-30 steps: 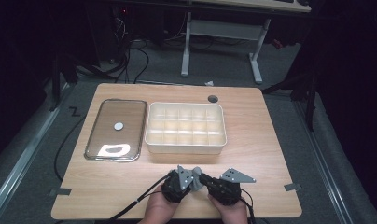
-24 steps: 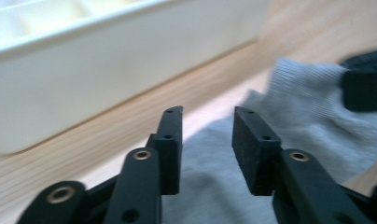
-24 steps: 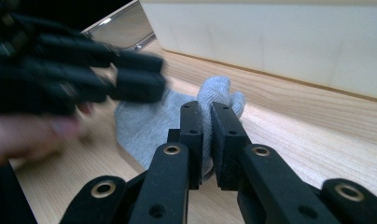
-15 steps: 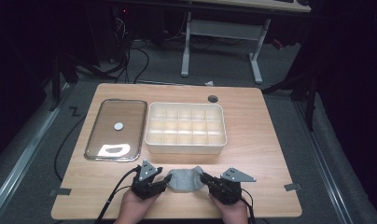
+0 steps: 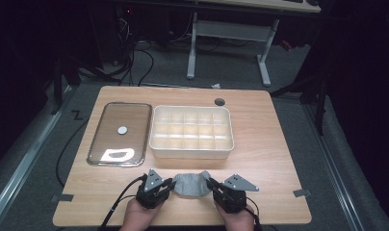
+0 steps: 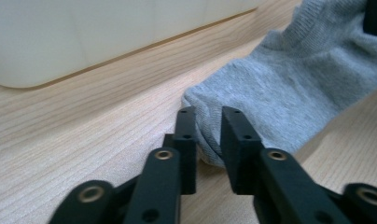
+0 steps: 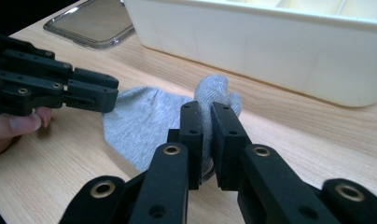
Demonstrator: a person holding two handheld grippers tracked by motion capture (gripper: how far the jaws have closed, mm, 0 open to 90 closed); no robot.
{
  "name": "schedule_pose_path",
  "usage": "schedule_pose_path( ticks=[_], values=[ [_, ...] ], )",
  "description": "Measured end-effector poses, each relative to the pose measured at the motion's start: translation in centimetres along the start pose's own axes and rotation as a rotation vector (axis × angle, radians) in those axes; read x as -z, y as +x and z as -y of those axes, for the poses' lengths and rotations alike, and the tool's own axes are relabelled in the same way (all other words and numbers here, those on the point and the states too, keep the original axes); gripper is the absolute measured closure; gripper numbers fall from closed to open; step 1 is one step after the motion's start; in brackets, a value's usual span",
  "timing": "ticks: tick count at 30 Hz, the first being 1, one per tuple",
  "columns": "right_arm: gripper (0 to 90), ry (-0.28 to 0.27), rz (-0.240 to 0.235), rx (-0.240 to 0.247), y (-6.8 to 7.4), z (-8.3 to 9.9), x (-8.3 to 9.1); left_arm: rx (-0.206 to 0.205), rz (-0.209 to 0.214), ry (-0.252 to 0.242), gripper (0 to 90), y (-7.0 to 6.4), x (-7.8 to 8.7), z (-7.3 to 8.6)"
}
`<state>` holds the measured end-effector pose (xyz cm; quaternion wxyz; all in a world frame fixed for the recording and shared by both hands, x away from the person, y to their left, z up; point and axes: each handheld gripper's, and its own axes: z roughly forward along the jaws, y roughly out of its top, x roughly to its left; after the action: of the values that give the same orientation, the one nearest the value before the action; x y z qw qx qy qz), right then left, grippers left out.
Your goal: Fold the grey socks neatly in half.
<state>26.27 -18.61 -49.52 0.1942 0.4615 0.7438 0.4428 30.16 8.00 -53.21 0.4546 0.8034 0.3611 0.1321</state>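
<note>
Looking down from the high view, I've got a grey sock (image 5: 191, 184) stretched flat between my two tools at the near edge of the table (image 5: 269, 144). My left gripper (image 5: 169, 186) has the sock's left end, my right gripper (image 5: 211, 185) the right end, and my hands (image 5: 137, 219) sit just behind them at the bottom. Beyond the sock sits the white bin (image 5: 191, 131) with its grid of compartments, and to its left lies a clear lid (image 5: 120, 133), flat on the wood. The sock is just in front of the bin, not touching it.

Over to the left gripper view — my jaws are pressed in on the sock's (image 6: 289, 88) rounded end, a fold of grey knit pinched between the fingertips (image 6: 235, 126). The sock runs away to the upper right over the wood, and the bin's (image 6: 84, 32) pale wall fills the top left.

Now the right gripper view — jaws nearly together, clamping a bunched-up bit of the sock (image 7: 144, 119) that pokes up above the fingertips (image 7: 224, 123). The left gripper (image 7: 109, 95) comes in from the left, on the sock's far end, with a finger (image 7: 18, 123) behind it. The bin (image 7: 280, 51) stands close behind, the lid (image 7: 93, 21) at the top left.
</note>
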Motion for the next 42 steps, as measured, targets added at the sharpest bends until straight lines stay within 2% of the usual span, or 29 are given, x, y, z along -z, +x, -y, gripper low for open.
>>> schedule_pose_path(
  ticks=[5,12,18,21,32,35,37,38,39,41,42],
  values=[
    [84.3,-0.010,0.019,0.024,0.8,-0.6,-0.1,-0.020,-0.016,0.004,86.1,-0.2,0.0,0.0],
    [84.3,-0.005,0.009,0.047,1.6,-1.4,-0.7,-0.042,-0.031,0.001,86.6,-0.4,0.0,0.0],
    [84.3,-0.002,-0.006,0.077,2.8,-2.0,-1.7,-0.036,-0.032,-0.004,86.6,-0.4,0.1,0.0],
    [84.3,0.014,-0.003,0.107,3.6,-2.1,-2.4,-0.034,-0.030,-0.009,86.6,-0.3,0.1,0.1],
    [84.2,0.055,-0.044,0.116,4.7,-2.1,-4.7,-0.029,-0.018,-0.010,86.6,-0.2,0.2,0.1],
    [83.9,0.075,-0.061,0.118,4.9,-1.9,-5.6,-0.023,-0.010,-0.037,86.2,-0.2,0.4,0.2],
    [83.7,0.087,-0.059,0.114,4.8,-1.6,-6.1,-0.014,-0.006,-0.072,81.9,0.0,1.1,0.2],
    [83.7,0.087,-0.059,0.114,4.8,-1.6,-6.1,-0.014,-0.006,-0.072,80.1,0.0,1.1,0.2],
    [83.6,0.089,-0.063,0.095,4.5,-1.4,-6.3,0.030,-0.012,-0.110,80.2,0.6,2.2,0.2],
    [83.4,0.086,-0.064,0.089,4.4,-1.3,-6.4,0.026,-0.055,-0.117,82.4,1.4,2.9,0.2],
    [83.3,0.088,-0.065,0.093,4.4,-1.3,-6.4,0.026,-0.055,-0.117,83.7,1.4,2.9,0.2]
  ],
)
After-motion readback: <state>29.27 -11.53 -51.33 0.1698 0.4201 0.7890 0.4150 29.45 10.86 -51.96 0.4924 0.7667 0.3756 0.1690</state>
